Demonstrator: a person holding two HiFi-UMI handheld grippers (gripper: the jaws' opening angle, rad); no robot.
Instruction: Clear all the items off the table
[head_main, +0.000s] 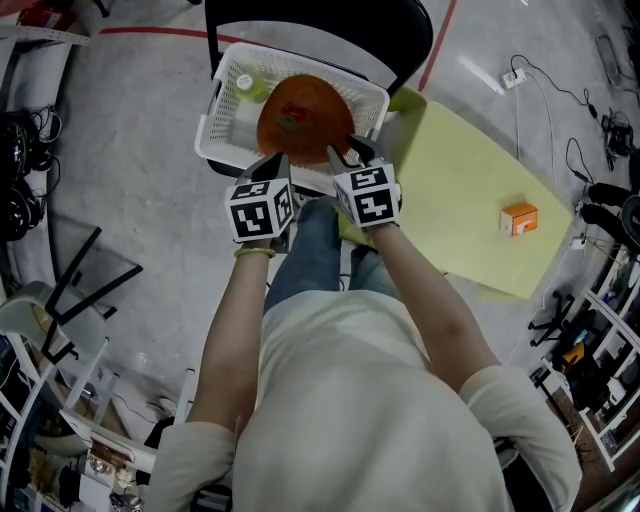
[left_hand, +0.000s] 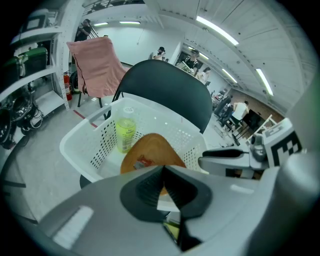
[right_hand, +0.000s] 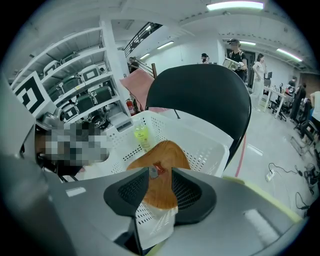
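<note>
A white basket (head_main: 225, 120) stands on a black chair (head_main: 320, 30). In it lie a round wooden plate (head_main: 305, 115), tilted, with a small red and grey tag on it, and a green bottle (head_main: 250, 88). My right gripper (head_main: 345, 155) hangs at the basket's near rim, open, and the plate (right_hand: 162, 160) shows in the gap between its jaws without the pads pressing on it. My left gripper (head_main: 278, 160) is beside it, shut and empty. In the left gripper view the plate (left_hand: 150, 152) and bottle (left_hand: 125, 132) lie just beyond the closed jaws (left_hand: 163, 172).
A yellow-green table (head_main: 470, 190) lies to the right with a small orange box (head_main: 519, 218) on it. Cables and racks line the room's right side, and shelving stands at the left. People are at the far end of the room.
</note>
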